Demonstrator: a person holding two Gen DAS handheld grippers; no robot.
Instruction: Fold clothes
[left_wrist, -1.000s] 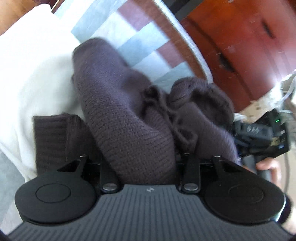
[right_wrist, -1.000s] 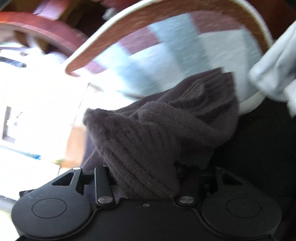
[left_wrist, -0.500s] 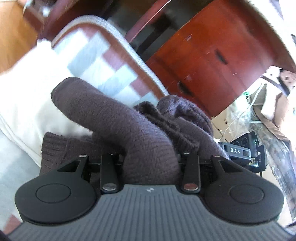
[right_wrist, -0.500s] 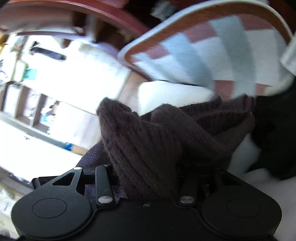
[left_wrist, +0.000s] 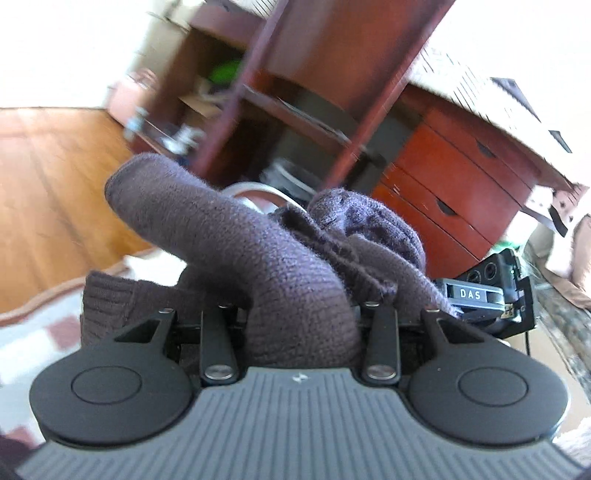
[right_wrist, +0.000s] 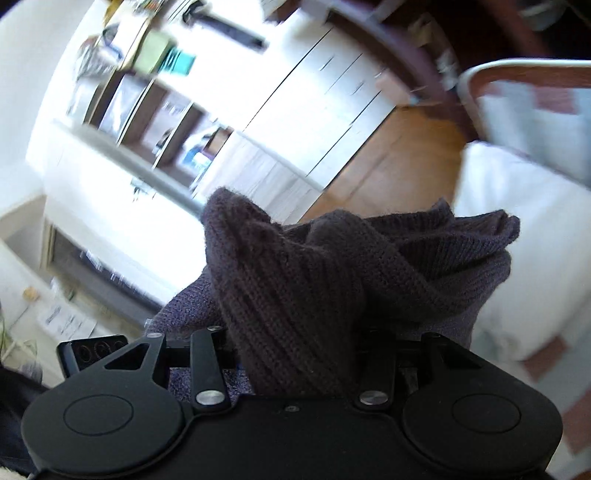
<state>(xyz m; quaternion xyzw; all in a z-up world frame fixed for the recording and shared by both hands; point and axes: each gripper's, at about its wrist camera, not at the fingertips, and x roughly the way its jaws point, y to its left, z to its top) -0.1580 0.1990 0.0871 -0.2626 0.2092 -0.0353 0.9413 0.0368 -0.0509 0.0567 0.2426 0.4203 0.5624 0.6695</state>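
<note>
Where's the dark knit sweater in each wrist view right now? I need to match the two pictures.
Left wrist: the dark knit sweater fills the centre, bunched between the jaws, a fold sticking up left.
Right wrist: sweater centre, rising out of the jaws, a peak upper left.
Shared landmark: the checked rug lower left; upper right.

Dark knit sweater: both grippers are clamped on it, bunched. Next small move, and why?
Probably draw the two grippers apart to pull the fabric taut. The dark knit sweater sits wadded in the left gripper and twisted in folds in the right gripper, with a ribbed edge hanging loose. It needs to open flat before it goes down on the checked blanket for a fold.
</note>
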